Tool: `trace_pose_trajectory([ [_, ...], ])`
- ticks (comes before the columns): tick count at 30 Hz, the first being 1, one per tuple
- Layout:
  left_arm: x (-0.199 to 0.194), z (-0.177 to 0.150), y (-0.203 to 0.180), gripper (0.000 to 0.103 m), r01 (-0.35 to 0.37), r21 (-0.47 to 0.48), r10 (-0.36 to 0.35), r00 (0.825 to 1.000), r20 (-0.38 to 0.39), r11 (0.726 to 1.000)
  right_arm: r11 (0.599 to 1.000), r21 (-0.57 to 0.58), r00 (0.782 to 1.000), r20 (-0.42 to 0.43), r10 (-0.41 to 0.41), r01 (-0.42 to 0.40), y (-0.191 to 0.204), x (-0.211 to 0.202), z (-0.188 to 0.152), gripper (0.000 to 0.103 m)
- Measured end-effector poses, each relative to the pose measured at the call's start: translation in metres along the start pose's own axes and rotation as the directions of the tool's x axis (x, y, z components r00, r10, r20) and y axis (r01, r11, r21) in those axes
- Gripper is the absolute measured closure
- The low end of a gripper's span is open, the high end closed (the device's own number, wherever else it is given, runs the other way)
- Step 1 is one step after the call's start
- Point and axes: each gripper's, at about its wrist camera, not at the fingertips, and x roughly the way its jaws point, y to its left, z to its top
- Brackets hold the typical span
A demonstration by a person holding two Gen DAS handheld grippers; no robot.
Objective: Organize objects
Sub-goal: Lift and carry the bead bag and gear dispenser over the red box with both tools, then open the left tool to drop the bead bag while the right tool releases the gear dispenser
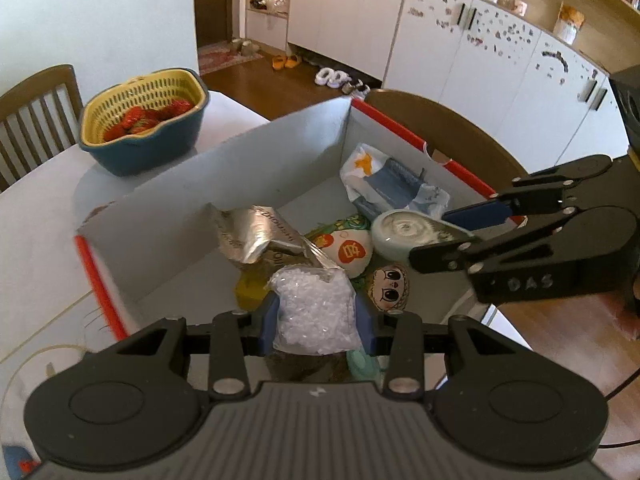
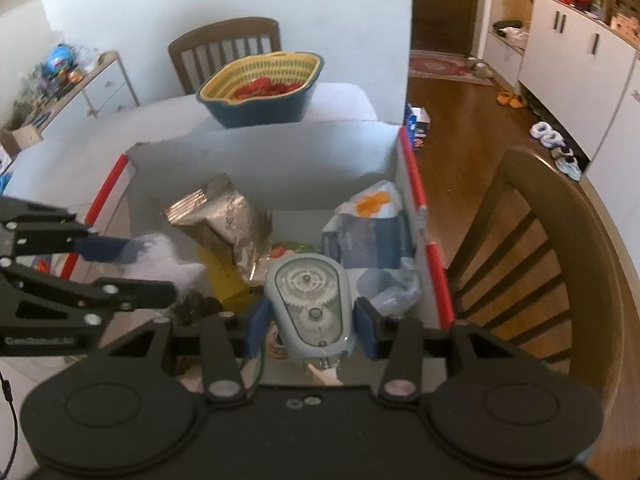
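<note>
Box (image 1: 224,184) is filling: you're holding a bag of clear beads (image 1: 314,312) in the left gripper (image 1: 316,320) and a correction-tape dispenser (image 2: 310,304) in the right gripper (image 2: 310,328), both clamped and unreleased.

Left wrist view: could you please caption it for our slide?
Left hand-held gripper holds a bag of clear beads above the open box.

Red strawberries (image 1: 148,118); red-edged box (image 1: 420,142)
</note>
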Motion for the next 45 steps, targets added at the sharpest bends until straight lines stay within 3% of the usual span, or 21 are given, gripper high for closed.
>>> trace_pose_trajectory([
  [10, 0.025, 0.001, -0.007, 0.064, 0.016, 0.025, -0.014, 0.997, -0.073, 1.000, 0.999, -0.042, 0.998, -0.054, 0.032, -0.034, 0.000, 0.023, 0.001, 0.058],
  [20, 0.042, 0.006, 0.003, 0.063, 0.029, -0.024, -0.032, 0.989, -0.143, 0.999, 0.997, -0.004, 0.995, -0.069, 0.079, -0.079, -0.007, 0.026, 0.000, 0.058],
  [25, 0.043, 0.003, 0.003, 0.061, 0.024, -0.017, -0.026, 0.989, -0.146, 1.000, 0.996, 0.001, 0.995, -0.046, 0.084, -0.084, -0.009, 0.017, -0.001, 0.051],
  [27, 0.044, 0.002, 0.004, 0.048, 0.016, -0.022, -0.020, 0.989, -0.149, 1.000, 0.996, 0.009, 0.995, -0.042, 0.089, -0.089, -0.009, 0.014, -0.001, 0.049],
  [29, 0.044, 0.000, 0.005, 0.042, 0.016, -0.030, -0.020, 0.989, -0.148, 0.999, 0.995, 0.021, 0.995, -0.036, 0.094, -0.093, -0.010, 0.011, -0.001, 0.048],
  [45, 0.013, -0.005, 0.013, 0.038, -0.003, -0.083, -0.003, 0.997, -0.072, 0.997, 0.992, 0.040, 0.993, 0.014, 0.120, -0.121, -0.011, -0.013, -0.003, 0.039],
])
